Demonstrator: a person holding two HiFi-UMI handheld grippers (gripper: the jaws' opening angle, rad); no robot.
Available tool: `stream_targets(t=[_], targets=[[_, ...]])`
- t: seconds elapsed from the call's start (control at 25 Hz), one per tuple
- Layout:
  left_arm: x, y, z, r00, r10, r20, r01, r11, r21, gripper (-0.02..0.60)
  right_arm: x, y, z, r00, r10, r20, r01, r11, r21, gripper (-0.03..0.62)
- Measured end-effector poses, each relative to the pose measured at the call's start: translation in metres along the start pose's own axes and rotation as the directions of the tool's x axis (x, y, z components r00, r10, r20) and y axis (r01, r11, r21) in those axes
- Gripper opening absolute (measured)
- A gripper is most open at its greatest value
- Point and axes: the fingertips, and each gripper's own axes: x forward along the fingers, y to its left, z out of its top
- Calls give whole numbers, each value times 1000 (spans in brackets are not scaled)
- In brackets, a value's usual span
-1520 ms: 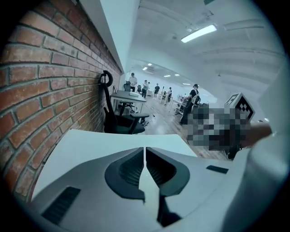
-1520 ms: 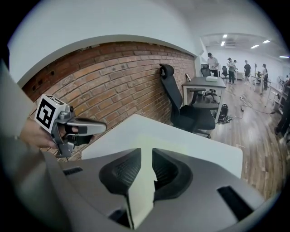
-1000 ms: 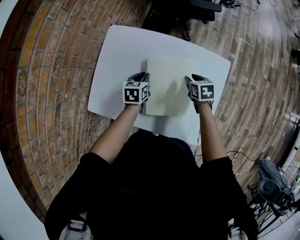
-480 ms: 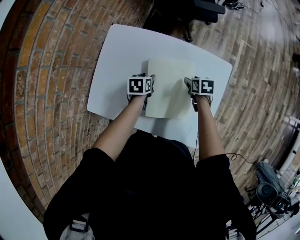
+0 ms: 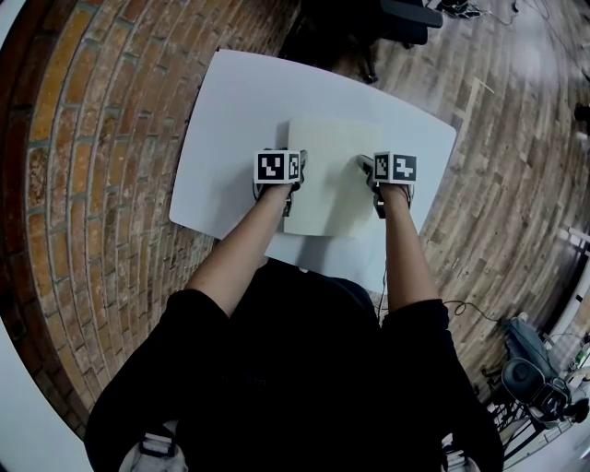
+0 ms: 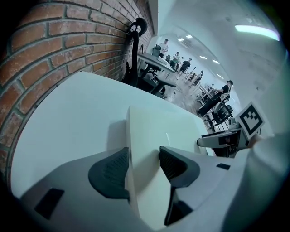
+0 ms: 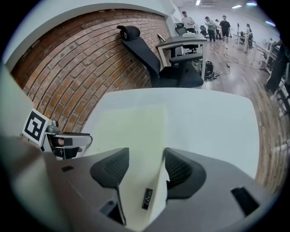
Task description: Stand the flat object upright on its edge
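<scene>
white table | L tool & R tool opening | cream board btwn both jaws

Board on table, spanning from left gripper to right gripper; each side edge lies between that gripper's opening jaws. Chair stands beyond the table, ahead of both.

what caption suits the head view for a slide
Left gripper and right gripper, jaws opening, each straddle a side edge of the pale board on the white table

Black top, grey tools, black-white marker cubes
</scene>
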Motion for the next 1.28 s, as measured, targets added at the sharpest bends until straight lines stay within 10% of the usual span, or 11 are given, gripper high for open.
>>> stream_targets(t=[1.28], targets=[[-10, -8, -3, 999, 54, 7, -54, 998, 35, 218, -8, 3, -7, 999, -30, 21, 29, 999, 24, 238]])
